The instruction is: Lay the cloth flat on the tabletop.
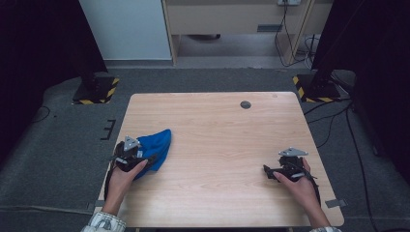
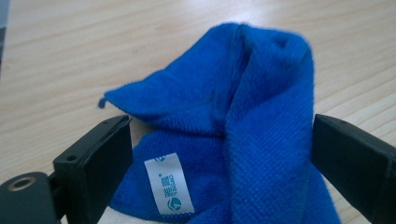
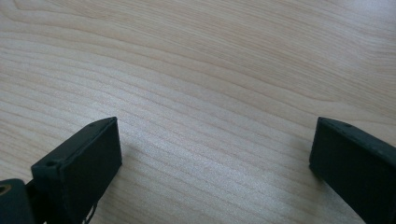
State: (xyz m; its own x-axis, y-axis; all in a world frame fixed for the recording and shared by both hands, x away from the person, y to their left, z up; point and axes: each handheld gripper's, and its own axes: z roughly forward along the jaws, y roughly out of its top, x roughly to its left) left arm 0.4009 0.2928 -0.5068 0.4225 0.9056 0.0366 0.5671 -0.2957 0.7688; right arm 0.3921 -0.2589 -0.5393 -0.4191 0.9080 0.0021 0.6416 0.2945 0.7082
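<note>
High view: blue cloth (image 1: 155, 147), bunched, tabletop's (image 1: 217, 125) left edge.
Left gripper (image 1: 129, 155): jaws wide, straddling the cloth; nearer.
Right gripper (image 1: 285, 169): jaws wide, empty, well right of cloth.

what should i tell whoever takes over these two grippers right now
Left gripper: open, jaws wide apart on either side of the blue cloth, not clamped on it.
Right gripper: open, nothing between its jaws, low over bare table near the right edge.
Cloth: bunched in a heap at the table's left edge, white care label facing the left gripper.
Done: the left gripper is lined up around the cloth.
Left: probably close on the cloth, then bring the right gripper across to help spread or fold it.
</note>
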